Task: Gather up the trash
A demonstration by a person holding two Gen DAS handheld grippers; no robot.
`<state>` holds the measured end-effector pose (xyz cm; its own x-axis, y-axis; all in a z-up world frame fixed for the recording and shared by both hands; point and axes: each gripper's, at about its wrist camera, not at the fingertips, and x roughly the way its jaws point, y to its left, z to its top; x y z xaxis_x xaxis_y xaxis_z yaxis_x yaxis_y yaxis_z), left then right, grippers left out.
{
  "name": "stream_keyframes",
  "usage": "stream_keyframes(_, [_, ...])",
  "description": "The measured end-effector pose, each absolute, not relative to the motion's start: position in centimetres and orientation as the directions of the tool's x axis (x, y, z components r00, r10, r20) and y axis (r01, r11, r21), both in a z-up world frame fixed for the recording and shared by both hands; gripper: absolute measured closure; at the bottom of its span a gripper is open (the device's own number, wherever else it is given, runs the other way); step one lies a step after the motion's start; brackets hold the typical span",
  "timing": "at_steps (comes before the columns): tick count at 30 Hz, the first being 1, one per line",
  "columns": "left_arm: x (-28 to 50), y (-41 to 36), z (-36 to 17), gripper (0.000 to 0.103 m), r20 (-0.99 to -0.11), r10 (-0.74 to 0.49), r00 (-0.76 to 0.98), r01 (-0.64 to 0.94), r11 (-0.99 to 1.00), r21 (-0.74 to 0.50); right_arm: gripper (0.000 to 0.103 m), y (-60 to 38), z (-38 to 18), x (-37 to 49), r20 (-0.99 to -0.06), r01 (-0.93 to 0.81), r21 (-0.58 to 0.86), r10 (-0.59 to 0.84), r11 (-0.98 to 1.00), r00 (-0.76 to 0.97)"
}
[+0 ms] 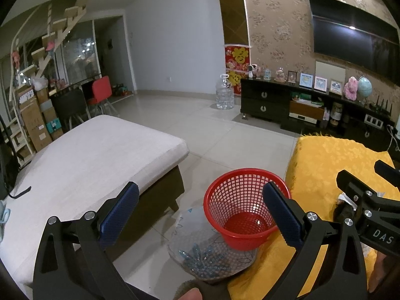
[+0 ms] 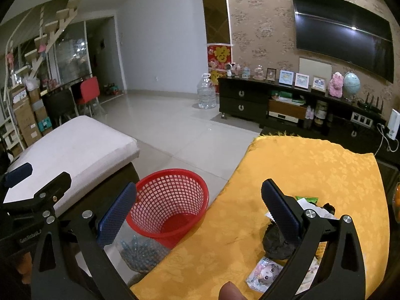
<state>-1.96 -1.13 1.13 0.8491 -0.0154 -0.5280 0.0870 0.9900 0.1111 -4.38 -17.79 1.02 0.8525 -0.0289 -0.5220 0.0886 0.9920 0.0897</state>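
The red basket (image 1: 243, 210) stands on the floor (image 1: 212, 130) between the white bed (image 1: 82, 160) and the yellow-clothed desk (image 2: 312, 175), just beside the desk's edge, its mouth facing up and tipped a little toward the cameras, so its long axis runs nearly upright. It rests partly on a clear beaded mat (image 1: 205, 252). The left claw (image 1: 200, 217) hangs over the floor near the basket, its blue pads spread wide and gripping nothing. The right claw (image 2: 197, 215) hovers above the desk's near edge, also spread wide with nothing between its pads. On the desk, near the right claw's right finger, lie a dark crumpled wad (image 2: 275, 240), a green wrapper (image 2: 307, 199) with white paper, and a cartoon-printed packet (image 2: 265, 272) lying flat.
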Motion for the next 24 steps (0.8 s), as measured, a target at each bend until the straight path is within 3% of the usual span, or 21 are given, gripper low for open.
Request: stream_keyframes(24, [-1.62,-0.92,0.87,0.007,-0.535,-0.021,0.845,0.092,0.99,0.107,0.006,-18.15,0.65,-4.33,-0.517,0.084,0.111,-0.014,0.99,0.856])
